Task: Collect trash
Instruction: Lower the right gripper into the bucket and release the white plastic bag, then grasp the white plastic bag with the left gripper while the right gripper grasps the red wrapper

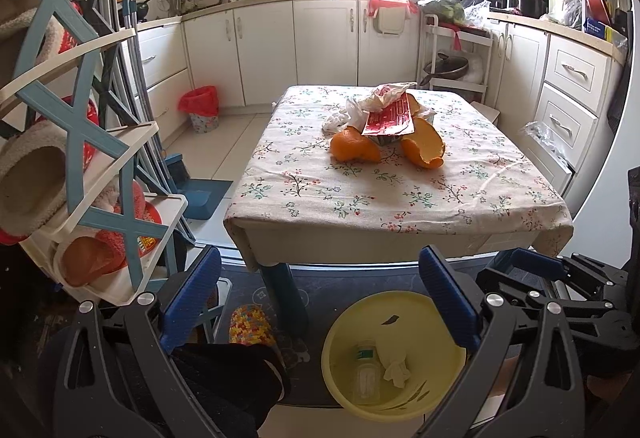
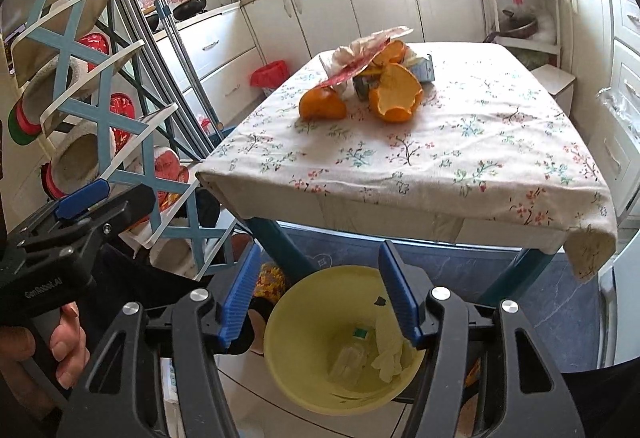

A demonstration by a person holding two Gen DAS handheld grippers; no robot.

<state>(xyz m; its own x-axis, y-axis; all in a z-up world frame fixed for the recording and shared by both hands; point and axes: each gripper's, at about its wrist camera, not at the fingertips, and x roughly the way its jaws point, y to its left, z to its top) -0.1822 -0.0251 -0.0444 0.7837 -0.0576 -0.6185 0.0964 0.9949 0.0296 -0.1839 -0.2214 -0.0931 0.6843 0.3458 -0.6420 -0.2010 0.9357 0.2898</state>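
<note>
— Jaws first: how do they stand?

— Right gripper (image 2: 320,302) has its jaws spread with nothing between them, poised above the yellow bin (image 2: 280,370) on the floor. Left gripper (image 1: 320,302) is spread wide too, holding nothing, also over the bin (image 1: 336,362).

— What lies in the bin?

— A clear plastic bottle (image 2: 348,358) and a crumpled white tissue (image 2: 390,358) at the bottom.

— And further out?

— The table (image 2: 440,166) with its floral cloth stands just beyond the bin. On it sits a heap of trash: orange peels (image 2: 396,96), a red wrapper (image 2: 352,72) and a white plastic bag (image 1: 340,114), bunched together near the far middle. The table's near edge and blue leg (image 2: 284,246) stand between the grippers and that heap.

— Anything only one view shows?

— Right wrist view shows a hand (image 2: 60,350) gripping the left gripper's handle, and a small carton (image 2: 424,72) behind the peels. Left wrist view shows a blue dustpan (image 1: 204,194) beside the shoe rack (image 1: 80,142), and a red-lined basket (image 1: 200,108) by the cabinets.
</note>
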